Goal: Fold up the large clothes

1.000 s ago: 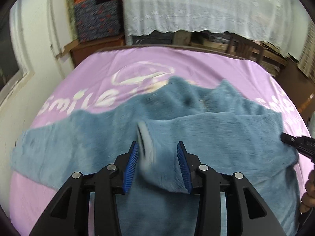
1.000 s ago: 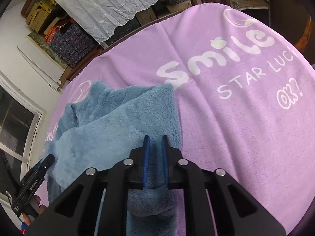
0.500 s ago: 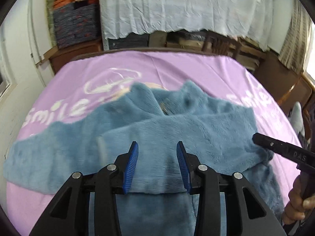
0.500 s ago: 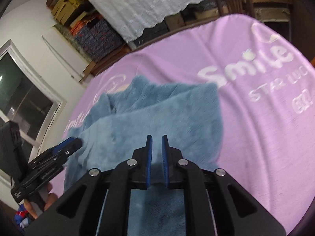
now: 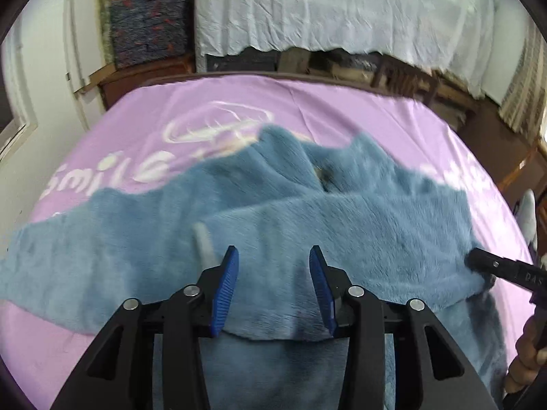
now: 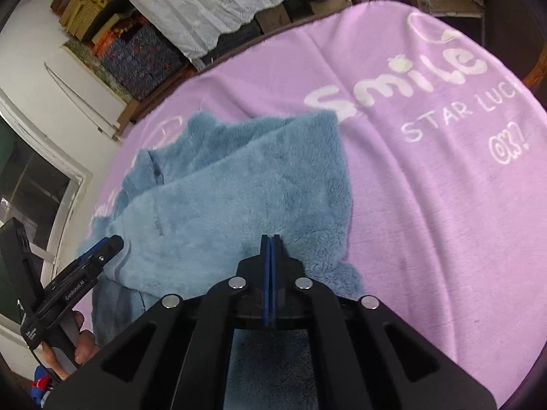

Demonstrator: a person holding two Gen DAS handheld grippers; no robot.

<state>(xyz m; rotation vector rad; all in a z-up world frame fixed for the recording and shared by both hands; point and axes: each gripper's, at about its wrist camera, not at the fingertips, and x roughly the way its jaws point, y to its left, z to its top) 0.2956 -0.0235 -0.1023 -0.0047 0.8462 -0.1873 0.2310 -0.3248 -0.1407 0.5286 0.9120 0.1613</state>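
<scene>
A fluffy blue garment (image 5: 307,225) lies on the purple blanket (image 5: 342,109), its right sleeve folded across the body and its left sleeve (image 5: 68,266) spread flat to the left. My left gripper (image 5: 272,259) is open and empty just above the folded sleeve's end. In the right wrist view the garment (image 6: 239,198) lies folded. My right gripper (image 6: 270,239) has its blue pads pressed together at the garment's right fold edge; whether any fabric is pinched between them does not show. Its tip also shows in the left wrist view (image 5: 478,263).
The purple blanket (image 6: 427,171) with white "Smile" lettering covers the bed. A white cloth (image 5: 324,10) hangs behind, with patterned boxes (image 5: 147,30) and wooden furniture (image 5: 410,78) along the back. A white wall and window frame (image 6: 51,177) lie to the left.
The left gripper let go of the sleeve end, which now lies flat across the body, and drew back. The right gripper's pads closed fully together.
</scene>
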